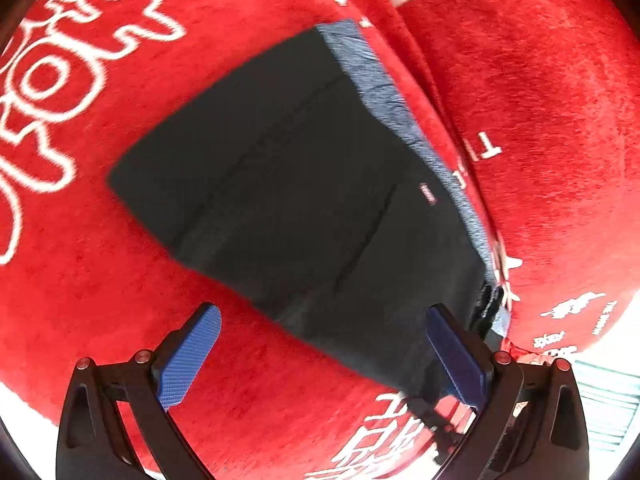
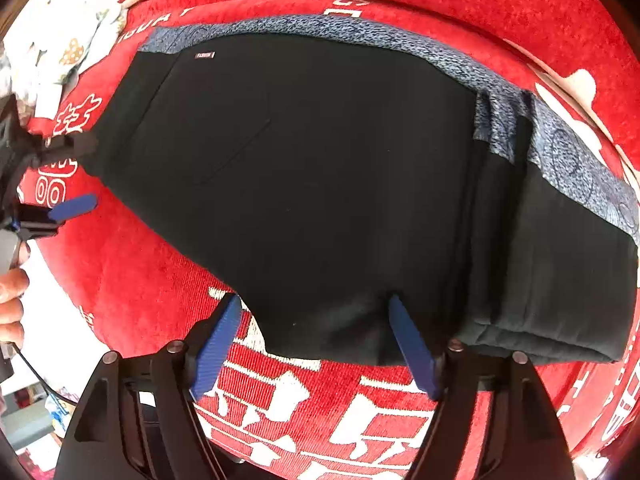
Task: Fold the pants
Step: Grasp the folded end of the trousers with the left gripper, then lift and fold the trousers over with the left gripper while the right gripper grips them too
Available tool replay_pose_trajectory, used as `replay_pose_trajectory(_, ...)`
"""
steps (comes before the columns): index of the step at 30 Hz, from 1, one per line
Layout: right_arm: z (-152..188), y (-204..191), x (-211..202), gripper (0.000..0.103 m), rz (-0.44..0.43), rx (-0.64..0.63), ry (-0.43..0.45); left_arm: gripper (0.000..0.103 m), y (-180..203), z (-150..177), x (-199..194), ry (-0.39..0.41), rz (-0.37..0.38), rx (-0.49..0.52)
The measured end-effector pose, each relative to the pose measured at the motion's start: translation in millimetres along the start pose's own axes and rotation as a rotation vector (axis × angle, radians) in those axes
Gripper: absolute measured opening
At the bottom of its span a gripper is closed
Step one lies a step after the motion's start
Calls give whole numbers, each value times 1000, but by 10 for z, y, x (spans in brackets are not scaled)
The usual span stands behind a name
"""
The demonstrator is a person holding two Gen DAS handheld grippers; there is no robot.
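Black pants (image 1: 288,184) with a blue-grey patterned waistband (image 1: 372,80) lie folded flat on a red cloth. My left gripper (image 1: 320,320) is open and empty, its blue pads spread just above the pants' near edge. In the right wrist view the pants (image 2: 320,180) fill the middle, the waistband (image 2: 400,44) along the far side and folded layers stacked at the right (image 2: 560,280). My right gripper (image 2: 316,304) is open over the pants' near edge and holds nothing. The left gripper's blue pad (image 2: 74,206) shows at the left edge.
The red cloth with white lettering (image 1: 100,280) covers the whole surface and bulges at the far right (image 1: 540,120). A white patterned cloth (image 2: 52,44) lies bunched at the far left. A person's hand (image 2: 12,304) and a cable are at the left edge.
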State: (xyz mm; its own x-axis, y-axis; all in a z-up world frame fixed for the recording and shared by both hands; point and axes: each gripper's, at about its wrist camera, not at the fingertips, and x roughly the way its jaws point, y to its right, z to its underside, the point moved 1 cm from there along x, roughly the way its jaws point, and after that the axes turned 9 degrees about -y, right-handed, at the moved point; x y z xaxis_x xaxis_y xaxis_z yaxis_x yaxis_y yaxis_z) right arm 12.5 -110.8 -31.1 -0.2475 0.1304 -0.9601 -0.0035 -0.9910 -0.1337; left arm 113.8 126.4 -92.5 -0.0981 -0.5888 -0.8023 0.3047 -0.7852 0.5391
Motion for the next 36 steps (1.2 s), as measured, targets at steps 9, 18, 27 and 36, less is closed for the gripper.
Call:
replay_pose_trajectory(9,11,-32,32,83,9,-18,0,103,-217,-274,21,42,-15,-48)
replay_pose_trajectory(18,1,-50,-126,84,-47,24,20,99,-2,-147,-16,94,19,10)
replay_pose_trajectory(27,-180,-105,-725,84,-23,-56,164,77,0,-230,226,71,-81,13)
replay_pose_trajectory(36,-634,-273,-1231,74,-54,-153,262,38,315,-78,46,198,-296,158)
